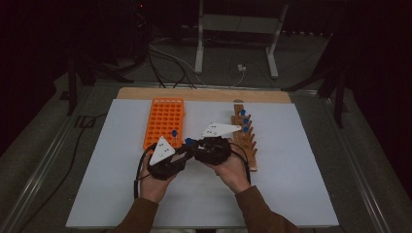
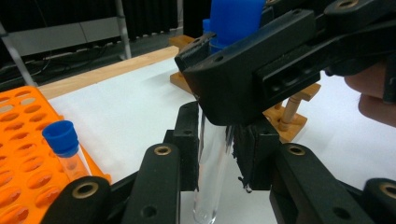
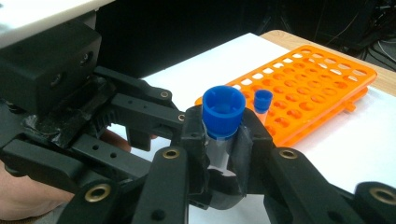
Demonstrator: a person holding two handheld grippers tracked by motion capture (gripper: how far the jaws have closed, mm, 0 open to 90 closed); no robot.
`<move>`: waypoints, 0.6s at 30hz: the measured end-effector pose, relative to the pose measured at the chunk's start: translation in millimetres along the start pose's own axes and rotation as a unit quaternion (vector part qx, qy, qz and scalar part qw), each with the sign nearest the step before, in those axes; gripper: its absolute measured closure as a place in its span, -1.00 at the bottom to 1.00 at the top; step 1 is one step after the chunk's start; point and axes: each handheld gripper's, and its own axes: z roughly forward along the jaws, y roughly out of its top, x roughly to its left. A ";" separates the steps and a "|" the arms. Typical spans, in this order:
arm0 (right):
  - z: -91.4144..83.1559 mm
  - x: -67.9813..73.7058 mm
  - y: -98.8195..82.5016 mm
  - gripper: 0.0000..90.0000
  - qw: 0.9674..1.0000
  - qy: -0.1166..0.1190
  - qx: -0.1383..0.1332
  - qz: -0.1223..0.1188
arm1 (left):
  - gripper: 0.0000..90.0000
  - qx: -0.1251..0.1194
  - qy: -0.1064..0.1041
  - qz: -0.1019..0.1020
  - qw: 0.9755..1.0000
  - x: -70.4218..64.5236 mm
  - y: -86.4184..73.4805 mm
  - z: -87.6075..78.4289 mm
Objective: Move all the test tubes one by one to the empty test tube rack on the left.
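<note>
So the tube [image 2: 212,163] is a clear plastic one with a blue cap [image 3: 223,109], and right now both claws have it at once. The right gripper [image 3: 223,154] is clamped just under the cap, pads pressing the clear wall from both sides. The left gripper [image 2: 215,154] sits lower down, and its pads look snug on the glassy body below the right one's jaws.

It stands pretty much upright: long axis vertical, cap on top, rounded bottom hanging below the left claw's jaws, over the white mat [image 1: 291,194]. In the high view the two grippers meet nose to nose in front of the person, with the cap poking up between them.

Progress-wise, my read is a hand-over mid-way. One capped tube [image 2: 65,147] already stands in the orange rack [image 1: 164,121], off to the left claw's side. A few more blue caps are on the wooden peg rack [image 1: 243,138] behind the right claw. So one is placed, this one is in transit and several are waiting. What's left, I'd guess: the right claw lets go, then the left drops it into an orange hole.
</note>
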 end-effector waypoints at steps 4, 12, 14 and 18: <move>-0.2 -0.4 -0.2 0.70 1.000 0.002 -0.001 0.001 | 0.65 -0.001 -0.001 0.000 1.000 0.4 -0.2 -0.4; -1.6 -1.9 -1.6 0.49 1.000 0.011 -0.006 0.006 | 0.72 0.000 -0.003 -0.003 1.000 2.8 -2.0 -0.6; -3.7 -3.4 -2.6 0.29 1.000 0.012 -0.011 0.007 | 0.72 0.000 -0.003 -0.008 1.000 4.8 -3.2 -1.3; -8.1 -8.5 -3.6 -0.14 1.000 0.004 -0.019 0.016 | 0.72 0.000 -0.001 -0.012 1.000 8.0 -4.3 -2.7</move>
